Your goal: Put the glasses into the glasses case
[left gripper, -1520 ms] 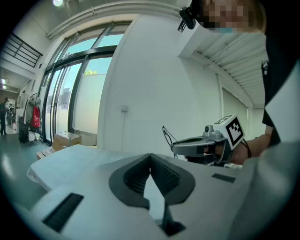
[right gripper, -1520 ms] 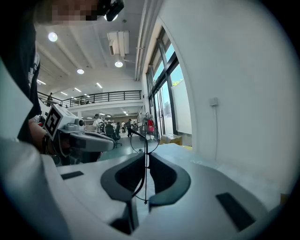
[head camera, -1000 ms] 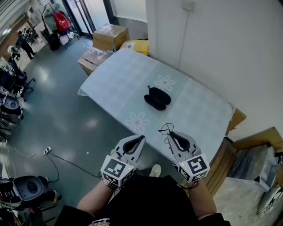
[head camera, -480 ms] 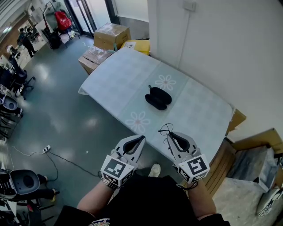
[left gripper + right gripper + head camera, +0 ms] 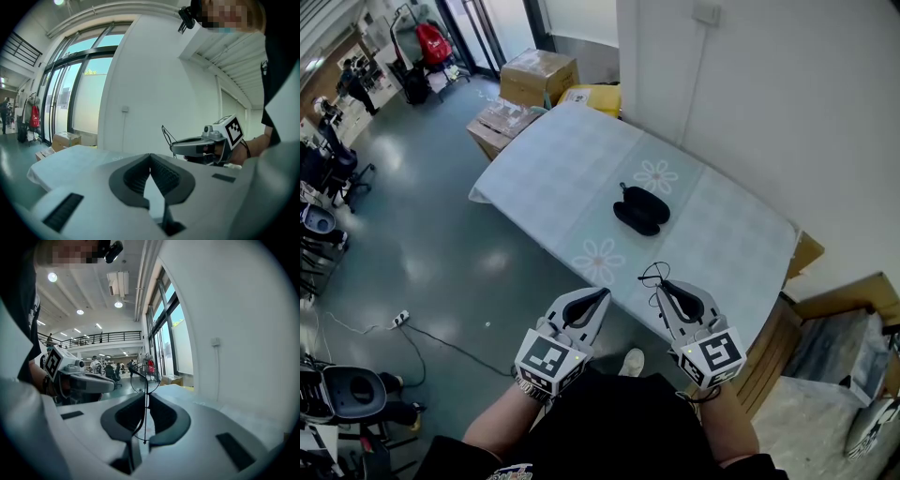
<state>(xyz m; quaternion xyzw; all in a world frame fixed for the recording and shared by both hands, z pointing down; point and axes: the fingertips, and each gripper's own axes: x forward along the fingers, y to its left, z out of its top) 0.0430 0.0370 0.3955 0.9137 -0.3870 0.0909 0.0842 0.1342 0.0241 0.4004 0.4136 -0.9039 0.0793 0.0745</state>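
The right gripper [image 5: 662,285] pinches thin wire glasses [image 5: 651,276]; the left gripper [image 5: 601,294] is pressed together, empty. A black glasses case [image 5: 641,210] lies open on the desk [image 5: 548,169], well apart.

Head view: glasses [image 5: 651,276] are a tiny thin wire at the right gripper [image 5: 664,286] tip, and the lenses are too small to read. Right gripper view: only 1 lens rim is clear. The rest of the frame is edge-on and runs down between the jaws, lower end hidden. Glasses case [image 5: 641,208] is small and dark, can't tell if open or closed. Left gripper [image 5: 150,157] body covers most of the table [image 5: 65,161]. The 2 forearms [image 5: 502,427] are cut off by the bottom edge.
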